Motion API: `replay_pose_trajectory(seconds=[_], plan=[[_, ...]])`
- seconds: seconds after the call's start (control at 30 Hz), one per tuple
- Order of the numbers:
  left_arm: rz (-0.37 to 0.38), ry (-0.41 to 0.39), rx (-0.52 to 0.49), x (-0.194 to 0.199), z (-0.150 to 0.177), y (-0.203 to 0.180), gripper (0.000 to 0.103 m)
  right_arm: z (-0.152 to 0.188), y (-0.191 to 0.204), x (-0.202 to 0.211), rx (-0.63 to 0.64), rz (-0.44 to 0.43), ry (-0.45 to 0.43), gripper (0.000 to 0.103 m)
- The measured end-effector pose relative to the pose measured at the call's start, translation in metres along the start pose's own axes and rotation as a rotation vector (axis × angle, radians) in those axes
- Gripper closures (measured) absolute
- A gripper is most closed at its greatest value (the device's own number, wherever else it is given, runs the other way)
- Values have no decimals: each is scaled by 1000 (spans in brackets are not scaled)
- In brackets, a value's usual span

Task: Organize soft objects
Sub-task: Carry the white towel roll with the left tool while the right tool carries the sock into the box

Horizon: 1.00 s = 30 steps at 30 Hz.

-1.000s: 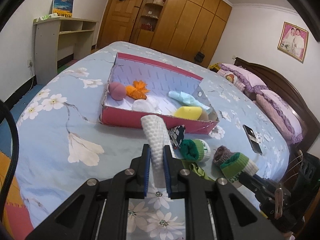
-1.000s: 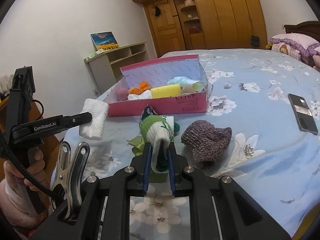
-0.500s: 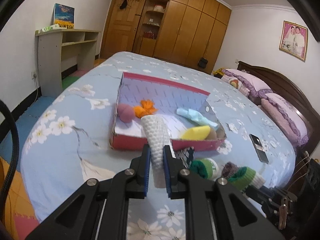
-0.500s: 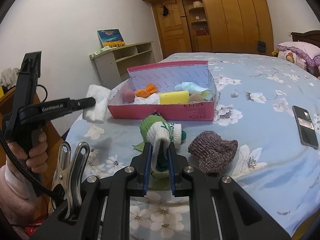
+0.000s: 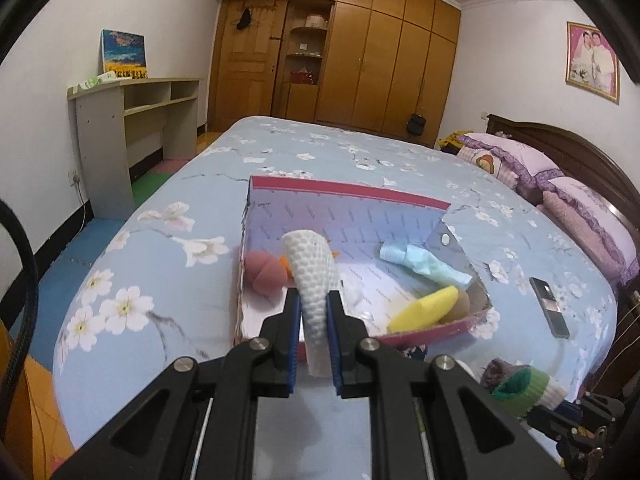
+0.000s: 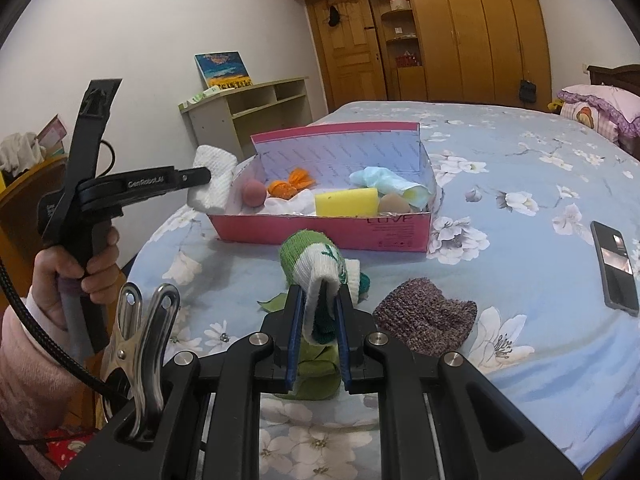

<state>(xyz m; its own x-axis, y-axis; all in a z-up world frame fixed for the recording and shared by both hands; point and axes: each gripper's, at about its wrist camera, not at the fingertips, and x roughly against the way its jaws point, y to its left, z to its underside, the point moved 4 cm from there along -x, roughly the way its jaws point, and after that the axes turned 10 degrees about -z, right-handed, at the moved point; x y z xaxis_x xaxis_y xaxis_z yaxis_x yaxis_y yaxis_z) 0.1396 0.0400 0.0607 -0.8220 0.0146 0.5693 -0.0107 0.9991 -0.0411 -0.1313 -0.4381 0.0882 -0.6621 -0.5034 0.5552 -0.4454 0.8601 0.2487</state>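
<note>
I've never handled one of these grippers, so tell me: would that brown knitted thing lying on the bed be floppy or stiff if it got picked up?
Probably floppy: the brown knitted piece lies slumped on the bed. It looks light for its size. Its rough knit would likely grip well, and it seems unlikely to roll.

Left gripper (image 5: 314, 320) is clamped on the white waffle cloth (image 5: 312, 276), held up over the near left corner of the pink box (image 5: 348, 194). Right gripper (image 6: 319, 320) pinches the green-and-white sock (image 6: 314, 264), low, just short of the box. Left hand (image 6: 74, 272) wraps its handle.
</note>
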Motion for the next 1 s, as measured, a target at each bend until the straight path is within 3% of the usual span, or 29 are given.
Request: replay_pose_trajectory(seconds=[0.33, 0.6, 1.0], plan=[[-48, 23, -19, -41, -5, 3, 90, -17, 0, -2, 38, 11, 14, 86], [-33, 71, -9, -71, 5, 3, 90, -45, -2, -8, 73, 40, 9, 86], [-61, 117, 5, -92, 15, 5, 90, -70, -2, -40, 82, 34, 21, 86]])
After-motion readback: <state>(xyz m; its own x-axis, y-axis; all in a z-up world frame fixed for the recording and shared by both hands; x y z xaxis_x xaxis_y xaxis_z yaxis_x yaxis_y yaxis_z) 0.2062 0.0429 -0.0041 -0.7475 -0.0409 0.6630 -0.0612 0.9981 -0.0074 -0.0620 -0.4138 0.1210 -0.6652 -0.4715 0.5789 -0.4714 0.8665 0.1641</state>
